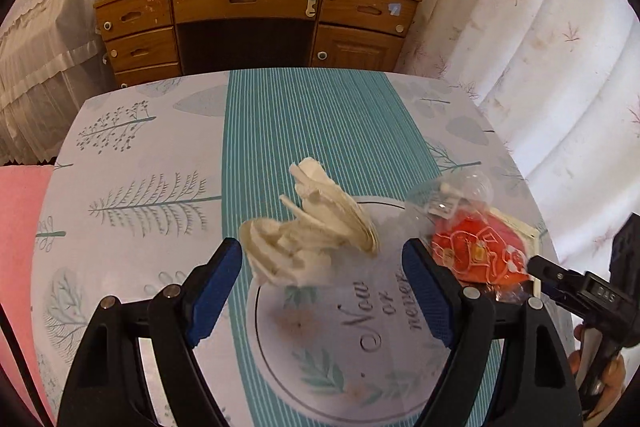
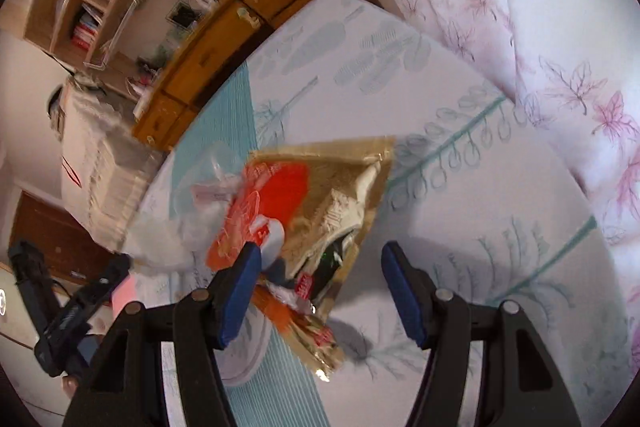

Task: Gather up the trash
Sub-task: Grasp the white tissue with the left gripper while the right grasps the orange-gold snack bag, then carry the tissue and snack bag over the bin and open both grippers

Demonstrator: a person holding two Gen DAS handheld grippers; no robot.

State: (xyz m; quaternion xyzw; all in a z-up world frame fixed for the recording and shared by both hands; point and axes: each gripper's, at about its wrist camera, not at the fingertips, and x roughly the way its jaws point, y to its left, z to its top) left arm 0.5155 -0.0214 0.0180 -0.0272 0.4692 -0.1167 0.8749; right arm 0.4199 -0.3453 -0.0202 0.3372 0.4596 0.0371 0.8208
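The left gripper (image 1: 322, 285) stands wide open, a crumpled white tissue (image 1: 308, 239) lying on the table (image 1: 140, 155) just ahead between its fingers. The right gripper (image 2: 320, 291) is open too; a gold-and-red wrapper (image 2: 320, 203) lies before it, perhaps brushing its left pad.
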